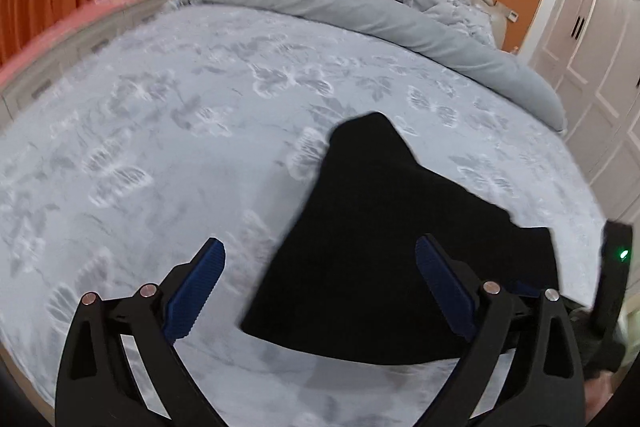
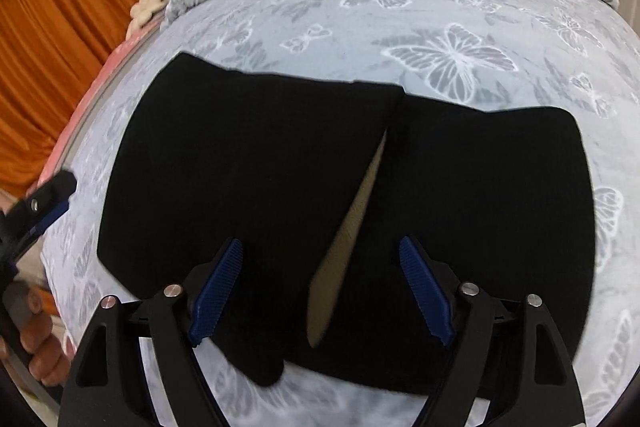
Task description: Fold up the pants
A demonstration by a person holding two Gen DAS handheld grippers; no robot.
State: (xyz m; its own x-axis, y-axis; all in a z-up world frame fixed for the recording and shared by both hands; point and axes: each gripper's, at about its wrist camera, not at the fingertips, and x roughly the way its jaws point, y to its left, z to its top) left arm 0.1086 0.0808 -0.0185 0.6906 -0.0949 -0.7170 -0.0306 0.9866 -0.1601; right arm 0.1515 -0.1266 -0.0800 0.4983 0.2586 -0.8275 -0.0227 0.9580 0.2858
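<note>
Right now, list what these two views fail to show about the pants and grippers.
- Pants: near edge hidden behind right gripper, right wrist view; fabric too dark for seams.
- Pants' right side: covered by left gripper's finger, left wrist view.
- Left gripper: cropped by the right wrist view's left edge.

The pants [image 2: 260, 163] run under the right tongs' [image 2: 320, 291] arms, near hem hidden; behind them the bedcover [image 1: 120, 155] is motion-blurred.
</note>
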